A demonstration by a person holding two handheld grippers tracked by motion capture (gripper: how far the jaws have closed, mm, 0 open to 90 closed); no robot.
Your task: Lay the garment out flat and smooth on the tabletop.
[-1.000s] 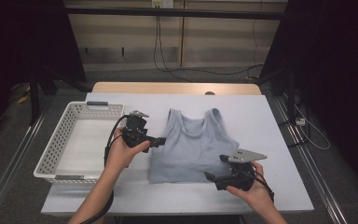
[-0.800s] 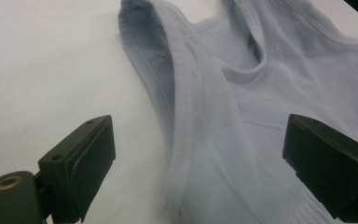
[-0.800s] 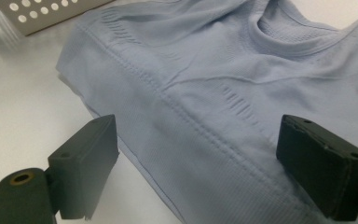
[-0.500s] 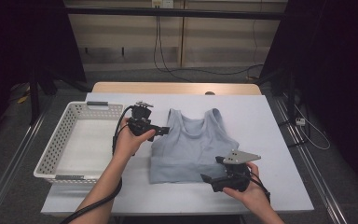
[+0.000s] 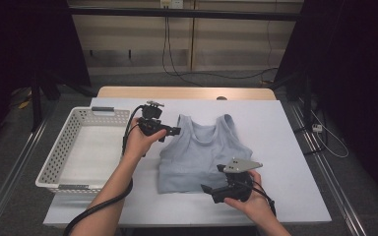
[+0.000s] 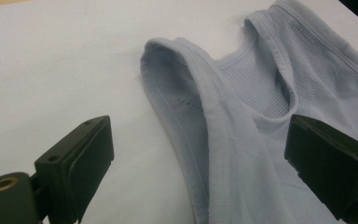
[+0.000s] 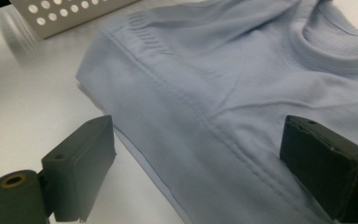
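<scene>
Right gripper [image 5: 207,189]: jaws apart, empty, at the near hem of the top [image 5: 203,155]; take both layers squarely.
Top: flat on the table [image 5: 295,147], beside the basket [image 5: 59,162].
Left gripper [image 5: 176,131]: jaws apart, by the far strap (bite the band, not the mesh).
</scene>
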